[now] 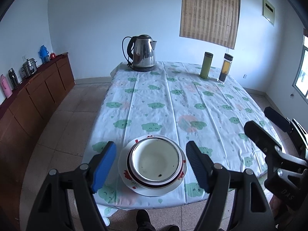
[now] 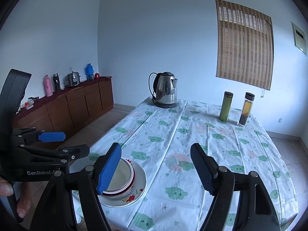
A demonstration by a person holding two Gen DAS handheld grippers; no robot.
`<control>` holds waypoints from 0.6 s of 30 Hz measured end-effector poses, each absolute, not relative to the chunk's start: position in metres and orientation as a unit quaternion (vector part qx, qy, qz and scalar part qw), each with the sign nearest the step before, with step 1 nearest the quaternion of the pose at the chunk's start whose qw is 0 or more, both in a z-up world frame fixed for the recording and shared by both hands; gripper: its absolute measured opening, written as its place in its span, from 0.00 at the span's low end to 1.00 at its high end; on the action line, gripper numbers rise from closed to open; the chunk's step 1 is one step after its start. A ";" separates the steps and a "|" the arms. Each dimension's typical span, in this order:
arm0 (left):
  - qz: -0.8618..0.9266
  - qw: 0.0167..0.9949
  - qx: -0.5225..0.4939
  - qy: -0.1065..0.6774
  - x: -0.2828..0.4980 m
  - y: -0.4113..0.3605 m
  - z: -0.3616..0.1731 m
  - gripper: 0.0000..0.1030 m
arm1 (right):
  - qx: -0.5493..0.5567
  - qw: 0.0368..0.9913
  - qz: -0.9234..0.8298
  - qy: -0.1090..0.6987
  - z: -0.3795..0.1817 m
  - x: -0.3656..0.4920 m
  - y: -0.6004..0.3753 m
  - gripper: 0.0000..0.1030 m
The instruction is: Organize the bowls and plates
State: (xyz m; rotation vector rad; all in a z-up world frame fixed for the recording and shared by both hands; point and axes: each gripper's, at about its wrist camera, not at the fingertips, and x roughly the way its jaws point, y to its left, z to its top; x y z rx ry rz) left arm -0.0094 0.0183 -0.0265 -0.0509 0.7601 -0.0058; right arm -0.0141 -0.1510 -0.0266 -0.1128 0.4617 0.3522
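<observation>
While both grippers, left (image 1: 151, 166) and right (image 2: 156, 168), gape empty, the cream bowl (image 1: 156, 160) nests on a flowered plate (image 1: 181, 182) below them.

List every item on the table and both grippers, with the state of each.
bowls: nested, sitting in the plate
plate: flat, near table edge
kettle: upright, lid shut
green flask: upright, capped
glass bottle: upright, capped
left gripper: open, empty
right gripper: open, empty

A white tablecloth (image 1: 173, 104) printed with green clouds covers the counter. Lower centre, a cream bowl (image 1: 156, 158) with a dark rim sits on a white plate (image 1: 134, 184) patterned with red flowers. Upper right, a green flask (image 1: 205, 65).
</observation>
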 end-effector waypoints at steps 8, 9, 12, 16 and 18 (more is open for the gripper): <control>-0.007 0.928 -0.024 0.373 -0.008 0.018 -0.026 0.73 | -0.054 0.958 0.171 0.225 -0.026 -0.014 -0.152 0.74; -0.007 0.927 -0.024 0.373 -0.008 0.018 -0.026 0.73 | -0.055 0.958 0.171 0.225 -0.025 -0.015 -0.152 0.74; -0.007 0.927 -0.023 0.374 -0.008 0.017 -0.027 0.73 | -0.054 0.958 0.171 0.225 -0.026 -0.016 -0.153 0.74; -0.011 0.927 -0.024 0.374 -0.008 0.017 -0.027 0.73 | -0.054 0.959 0.169 0.222 -0.026 -0.017 -0.153 0.74; -0.011 0.927 -0.024 0.374 -0.008 0.016 -0.027 0.73 | -0.054 0.959 0.168 0.221 -0.025 -0.017 -0.154 0.74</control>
